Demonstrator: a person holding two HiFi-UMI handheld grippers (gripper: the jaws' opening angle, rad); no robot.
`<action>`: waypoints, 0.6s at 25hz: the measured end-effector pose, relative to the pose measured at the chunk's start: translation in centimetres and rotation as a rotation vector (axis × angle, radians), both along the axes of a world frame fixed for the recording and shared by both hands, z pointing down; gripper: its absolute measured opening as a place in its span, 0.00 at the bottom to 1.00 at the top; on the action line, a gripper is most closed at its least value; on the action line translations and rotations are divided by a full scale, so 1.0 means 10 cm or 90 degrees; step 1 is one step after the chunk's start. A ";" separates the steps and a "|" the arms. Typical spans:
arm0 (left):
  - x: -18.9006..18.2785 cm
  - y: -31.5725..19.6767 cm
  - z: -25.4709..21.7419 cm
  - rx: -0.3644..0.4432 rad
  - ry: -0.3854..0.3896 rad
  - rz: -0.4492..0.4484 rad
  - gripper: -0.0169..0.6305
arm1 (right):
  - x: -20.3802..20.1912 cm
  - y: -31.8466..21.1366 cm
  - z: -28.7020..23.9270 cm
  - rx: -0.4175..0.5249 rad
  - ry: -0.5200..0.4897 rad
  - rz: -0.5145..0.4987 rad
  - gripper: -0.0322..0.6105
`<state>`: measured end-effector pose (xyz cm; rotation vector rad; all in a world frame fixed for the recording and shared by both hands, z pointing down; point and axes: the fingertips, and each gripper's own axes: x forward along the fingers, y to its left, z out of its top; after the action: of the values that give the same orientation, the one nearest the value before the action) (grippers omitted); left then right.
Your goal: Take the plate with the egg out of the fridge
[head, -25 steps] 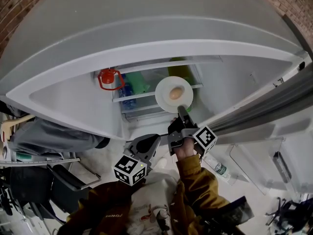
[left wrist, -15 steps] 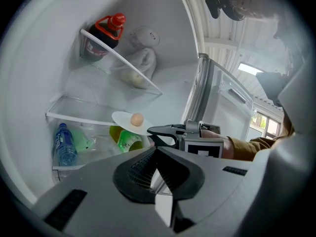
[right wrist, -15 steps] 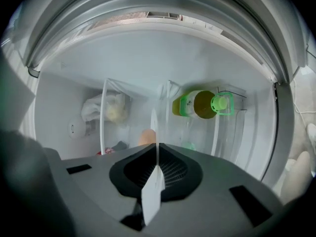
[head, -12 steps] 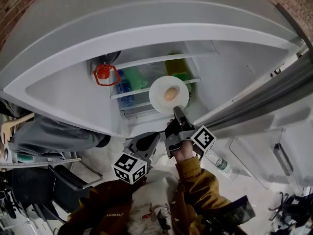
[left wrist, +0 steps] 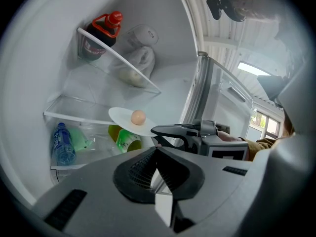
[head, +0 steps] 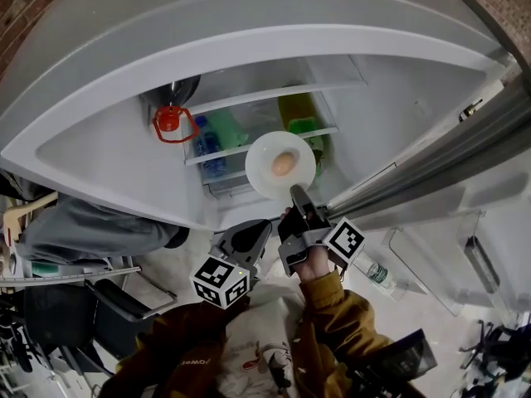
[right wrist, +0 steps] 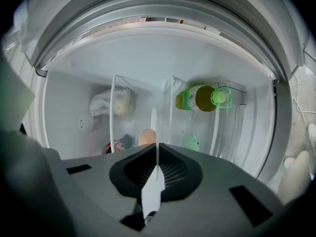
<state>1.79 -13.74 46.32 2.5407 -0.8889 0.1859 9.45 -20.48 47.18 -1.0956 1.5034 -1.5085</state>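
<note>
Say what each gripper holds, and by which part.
The right gripper pinches the plate by its near rim, egg on top. The left gripper is shut on nothing.

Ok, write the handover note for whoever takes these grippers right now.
Right gripper: shut on the plate at its near rim.
Left gripper: shut, empty, held low beside the right one.
The plate is in the air in front of the shelves of the fridge, with the egg on its middle.
Done: plate gripped and off the shelf.
Left: draw it fully clear of the fridge, level, since the egg could roll.
</note>
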 end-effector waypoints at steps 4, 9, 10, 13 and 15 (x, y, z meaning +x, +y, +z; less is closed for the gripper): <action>0.02 -0.01 0.01 -0.002 -0.002 -0.001 0.04 | 0.00 0.05 -0.04 0.007 -0.004 -0.011 0.08; 0.03 -0.01 0.03 -0.004 -0.002 -0.003 0.04 | 0.00 0.15 -0.06 0.009 -0.010 -0.023 0.08; 0.04 -0.01 0.03 -0.004 -0.002 -0.004 0.04 | 0.01 0.18 -0.06 0.010 -0.011 -0.026 0.08; 0.04 -0.01 0.03 -0.004 -0.002 -0.003 0.04 | 0.02 0.25 -0.06 0.010 -0.012 -0.029 0.08; 0.04 -0.01 0.04 -0.005 -0.001 -0.003 0.04 | 0.02 0.29 -0.06 0.008 -0.016 -0.030 0.08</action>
<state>2.22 -13.81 46.67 2.5311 -0.8920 0.1900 9.68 -17.55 46.59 -1.0371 1.5291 -1.5379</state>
